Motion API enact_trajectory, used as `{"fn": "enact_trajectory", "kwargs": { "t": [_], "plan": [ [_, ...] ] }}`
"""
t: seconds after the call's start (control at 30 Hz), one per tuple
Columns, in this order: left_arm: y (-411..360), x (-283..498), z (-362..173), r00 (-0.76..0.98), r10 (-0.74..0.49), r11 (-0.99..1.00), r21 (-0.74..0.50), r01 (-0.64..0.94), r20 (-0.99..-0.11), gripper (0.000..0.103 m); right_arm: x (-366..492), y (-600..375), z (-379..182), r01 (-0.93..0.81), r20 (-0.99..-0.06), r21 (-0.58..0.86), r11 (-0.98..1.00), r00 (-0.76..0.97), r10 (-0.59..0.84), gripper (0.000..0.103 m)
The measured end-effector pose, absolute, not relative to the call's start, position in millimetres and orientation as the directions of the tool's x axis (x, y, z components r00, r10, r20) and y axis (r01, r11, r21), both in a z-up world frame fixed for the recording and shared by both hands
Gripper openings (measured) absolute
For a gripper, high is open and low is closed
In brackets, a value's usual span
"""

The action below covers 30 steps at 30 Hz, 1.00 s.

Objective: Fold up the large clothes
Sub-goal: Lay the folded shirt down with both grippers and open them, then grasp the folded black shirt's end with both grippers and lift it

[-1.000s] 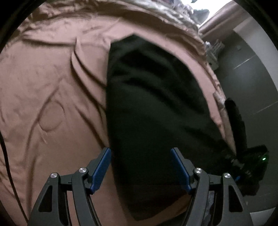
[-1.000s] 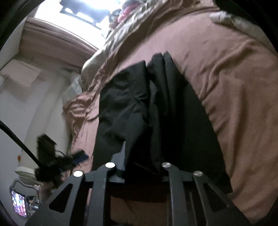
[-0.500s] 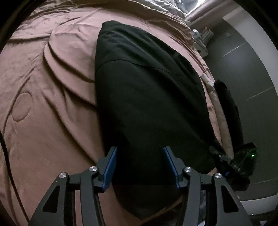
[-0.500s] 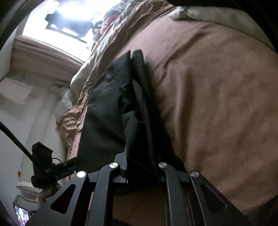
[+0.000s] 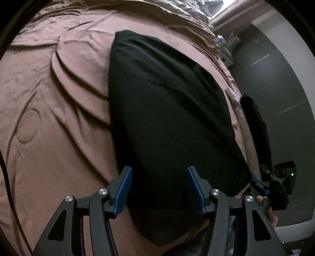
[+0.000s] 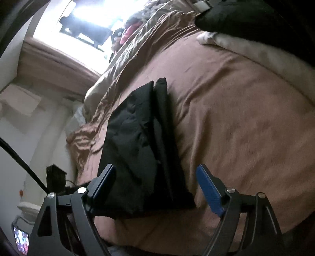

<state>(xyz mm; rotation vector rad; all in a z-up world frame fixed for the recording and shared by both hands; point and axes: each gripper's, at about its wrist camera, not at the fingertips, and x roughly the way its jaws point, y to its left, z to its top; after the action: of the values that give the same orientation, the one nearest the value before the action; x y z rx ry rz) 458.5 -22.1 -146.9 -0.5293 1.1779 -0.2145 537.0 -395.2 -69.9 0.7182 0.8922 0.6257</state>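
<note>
A black garment (image 5: 167,108) lies folded into a long shape on the brown bed cover (image 5: 59,118). My left gripper (image 5: 159,168) hovers over its near end, jaws opening, blue pads apart and not pressing the cloth. In the right wrist view the same garment (image 6: 141,147) lies flat with a folded strip along its right side. My right gripper (image 6: 156,166) stands over its near edge with jaws opening wide; the cloth lies between and below the fingers, free of the pads. The right gripper's body (image 5: 275,177) also shows at the bed's right edge in the left wrist view.
The brown cover (image 6: 236,128) is creased left of the garment. A pale blanket (image 6: 246,49) and a black cushion (image 6: 246,17) lie at the far side. A bright window (image 6: 82,19) is behind the bed, a dark wall (image 5: 275,78) to the right. A black sleeve (image 5: 256,122) runs along the bed edge.
The right gripper was shut on the garment's edge and has let go; the cloth now lies flat. The left gripper narrowed a little and shifted slightly over the garment.
</note>
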Motion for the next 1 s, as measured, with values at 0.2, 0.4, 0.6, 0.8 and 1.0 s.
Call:
{"fn": "enact_trajectory", "kwargs": {
  "t": [0.2,0.4,0.6,0.8,1.0],
  "plan": [
    [-7,483,-141,0.412,-0.404,0.864,-0.489,-0.122,-0.817,0.059,593,-386,-67,-0.243,-0.488,0.766,0.595,0.383,0.784,0.083],
    [12,517,-151,0.415,-0.377,0.869,-0.471,-0.151,-0.828,0.059,650,-371,-75,-0.254,-0.496,0.777,0.576,0.315,0.809,0.083],
    [28,543,-165,0.416,-0.366,0.867,-0.467,-0.173,-0.833,0.059,700,-350,-82,-0.262,-0.514,0.777,0.572,0.261,0.817,0.083],
    [35,564,-175,0.431,-0.381,0.853,-0.491,-0.176,-0.818,0.059,738,-335,-96,-0.262,-0.524,0.787,0.559,0.197,0.829,0.082],
    [36,582,-176,0.440,-0.374,0.861,-0.483,-0.163,-0.816,0.058,764,-314,-98,-0.283,-0.455,0.838,0.467,0.110,0.884,0.082]
  ]
}}
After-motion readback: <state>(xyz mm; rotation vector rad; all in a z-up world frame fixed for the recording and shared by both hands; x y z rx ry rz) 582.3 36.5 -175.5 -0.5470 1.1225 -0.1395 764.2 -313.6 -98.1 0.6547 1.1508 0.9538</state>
